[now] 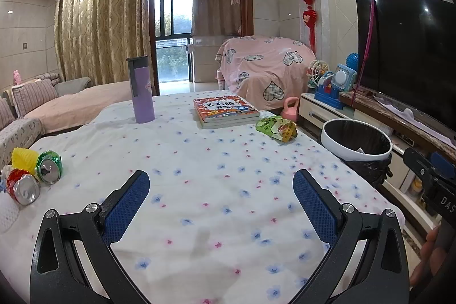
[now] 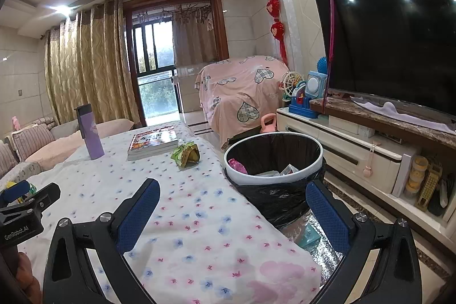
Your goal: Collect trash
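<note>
A white trash bin (image 2: 273, 175) lined with a black bag stands on the floor at the table's right edge and holds a pink wrapper and some paper; it also shows in the left wrist view (image 1: 356, 143). A crumpled green snack wrapper (image 1: 276, 128) lies on the floral tablecloth near the right edge, also in the right wrist view (image 2: 185, 153). A crushed green can (image 1: 49, 166), a crushed red can (image 1: 23, 186) and a yellow ribbed cup (image 1: 24, 157) lie at the table's left edge. My left gripper (image 1: 221, 187) is open and empty above the cloth. My right gripper (image 2: 232, 200) is open and empty, straddling the table's right edge just before the bin.
A purple flask (image 1: 141, 90) and a stack of picture books (image 1: 225, 110) stand on the far half of the table (image 1: 199, 161). A TV cabinet (image 2: 356, 150) with a TV and toys runs along the right. A pink kettlebell (image 1: 290, 110) sits on the floor beyond the bin.
</note>
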{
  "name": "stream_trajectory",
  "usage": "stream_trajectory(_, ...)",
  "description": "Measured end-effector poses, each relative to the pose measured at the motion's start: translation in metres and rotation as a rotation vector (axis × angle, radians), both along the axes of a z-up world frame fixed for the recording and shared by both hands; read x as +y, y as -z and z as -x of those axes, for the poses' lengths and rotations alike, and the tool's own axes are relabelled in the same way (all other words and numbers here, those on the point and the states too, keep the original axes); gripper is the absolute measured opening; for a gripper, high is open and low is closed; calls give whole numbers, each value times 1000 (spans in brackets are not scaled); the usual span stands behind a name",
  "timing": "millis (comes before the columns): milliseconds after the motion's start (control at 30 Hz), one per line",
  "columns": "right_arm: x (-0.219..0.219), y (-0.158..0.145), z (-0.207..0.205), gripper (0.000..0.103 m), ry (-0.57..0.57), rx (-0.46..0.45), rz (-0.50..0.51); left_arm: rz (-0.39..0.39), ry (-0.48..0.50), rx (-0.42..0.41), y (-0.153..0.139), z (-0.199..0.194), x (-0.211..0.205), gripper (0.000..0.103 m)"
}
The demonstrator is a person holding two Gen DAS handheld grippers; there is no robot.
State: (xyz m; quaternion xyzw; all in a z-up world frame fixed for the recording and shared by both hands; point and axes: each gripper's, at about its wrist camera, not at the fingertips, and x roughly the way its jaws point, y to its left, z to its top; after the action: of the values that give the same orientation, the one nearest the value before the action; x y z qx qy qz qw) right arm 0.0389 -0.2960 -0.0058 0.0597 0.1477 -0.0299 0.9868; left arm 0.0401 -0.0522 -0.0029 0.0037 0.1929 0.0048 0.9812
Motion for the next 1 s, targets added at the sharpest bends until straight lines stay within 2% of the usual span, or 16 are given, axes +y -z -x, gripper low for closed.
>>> stream_trajectory(1000, 4, -1, 1, 103, -6, 2, -6, 3, 9, 22, 3, -6, -2, 103)
